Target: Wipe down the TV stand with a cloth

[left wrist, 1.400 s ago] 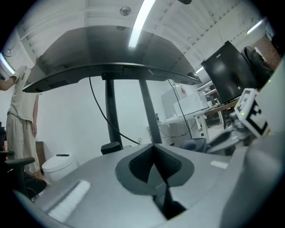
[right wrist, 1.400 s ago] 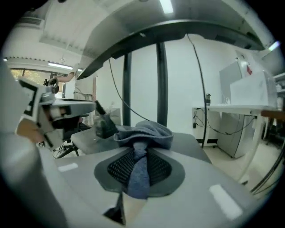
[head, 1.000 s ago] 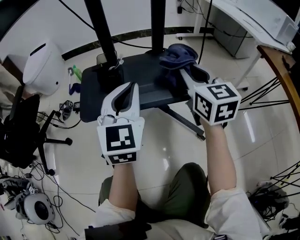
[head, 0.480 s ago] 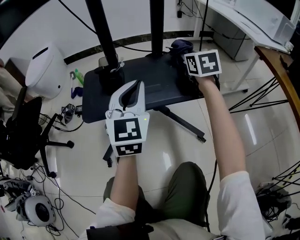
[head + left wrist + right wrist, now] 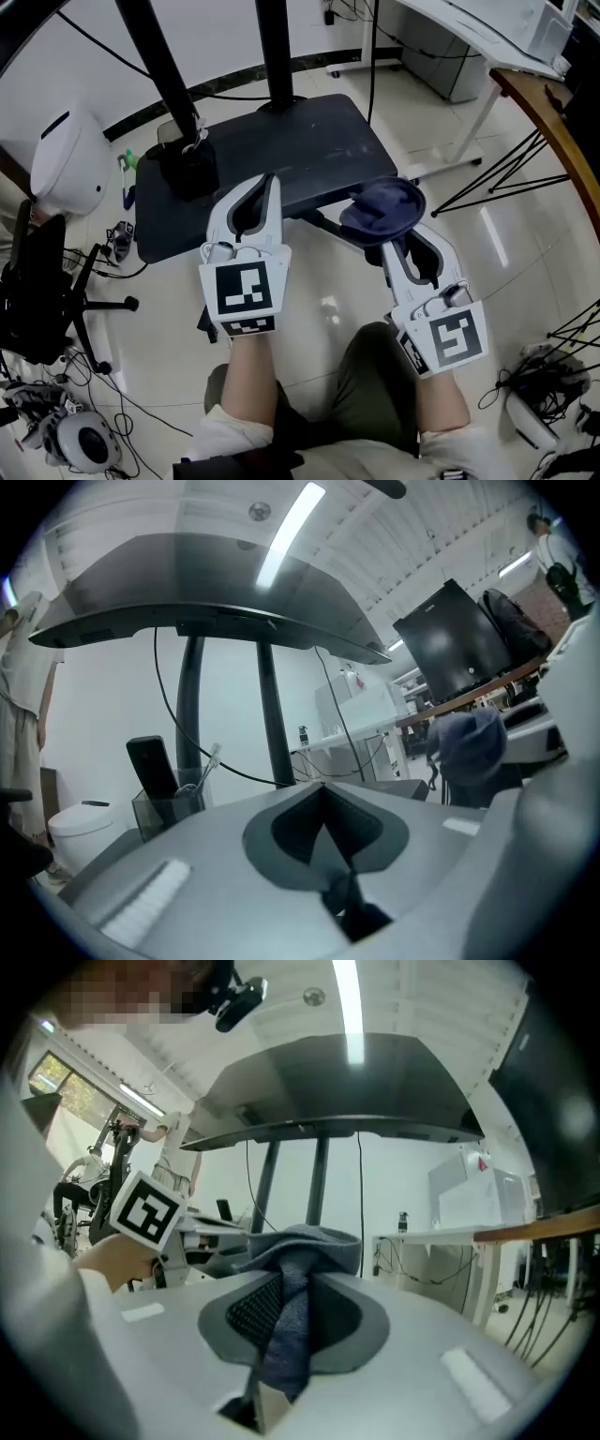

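The TV stand's dark base plate (image 5: 314,141) lies on the floor under two black poles (image 5: 275,47). My right gripper (image 5: 397,232) is shut on a dark blue cloth (image 5: 382,208), which hangs just off the plate's front right corner. In the right gripper view the cloth (image 5: 302,1241) bunches over the tips of the right gripper (image 5: 298,1274) and runs down between the jaws. My left gripper (image 5: 270,181) hovers over the plate's front edge, its jaws meeting at the tips with nothing between them. The same left gripper (image 5: 323,787) points at the poles.
A dark holder with a remote (image 5: 187,164) stands on the plate's left end; it is also in the left gripper view (image 5: 155,780). A white appliance (image 5: 66,159), an office chair (image 5: 37,281) and cables lie to the left. Tripod legs (image 5: 506,169) and a desk (image 5: 548,108) are at the right.
The right gripper has swung the cloth from the plate's far right end back toward me, past the front right corner. The left gripper has drifted only a little.
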`<state>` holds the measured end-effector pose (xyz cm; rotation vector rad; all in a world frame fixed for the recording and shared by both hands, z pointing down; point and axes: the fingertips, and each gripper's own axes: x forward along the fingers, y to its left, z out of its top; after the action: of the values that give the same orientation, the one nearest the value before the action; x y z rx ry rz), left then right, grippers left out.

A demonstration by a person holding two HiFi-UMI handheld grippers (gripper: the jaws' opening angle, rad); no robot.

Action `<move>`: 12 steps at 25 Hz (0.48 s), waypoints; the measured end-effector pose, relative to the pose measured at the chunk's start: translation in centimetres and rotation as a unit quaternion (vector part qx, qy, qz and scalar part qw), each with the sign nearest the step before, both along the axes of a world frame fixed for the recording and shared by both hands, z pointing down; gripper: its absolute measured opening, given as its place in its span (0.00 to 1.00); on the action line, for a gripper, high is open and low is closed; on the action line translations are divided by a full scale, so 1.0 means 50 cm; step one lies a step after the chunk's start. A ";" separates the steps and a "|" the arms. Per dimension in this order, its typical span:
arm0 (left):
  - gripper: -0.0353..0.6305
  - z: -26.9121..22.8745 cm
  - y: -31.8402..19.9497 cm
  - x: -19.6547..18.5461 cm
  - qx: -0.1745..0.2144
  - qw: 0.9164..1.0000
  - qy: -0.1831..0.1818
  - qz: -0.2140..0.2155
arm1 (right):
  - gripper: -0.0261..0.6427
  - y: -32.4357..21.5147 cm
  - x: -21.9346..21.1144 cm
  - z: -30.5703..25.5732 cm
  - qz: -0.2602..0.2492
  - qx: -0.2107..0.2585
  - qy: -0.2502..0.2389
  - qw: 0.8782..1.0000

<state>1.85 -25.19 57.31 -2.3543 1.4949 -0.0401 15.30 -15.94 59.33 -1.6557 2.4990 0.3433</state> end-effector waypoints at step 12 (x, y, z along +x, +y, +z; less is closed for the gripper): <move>0.25 -0.101 0.139 -0.444 0.014 0.980 0.039 -0.192 | 0.15 -0.004 -0.413 -0.114 -0.210 0.082 -0.033 0.974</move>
<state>-20.36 -18.26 52.25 -2.0332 1.9547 -0.0225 -5.36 -16.12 53.61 -1.0253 2.6001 0.4209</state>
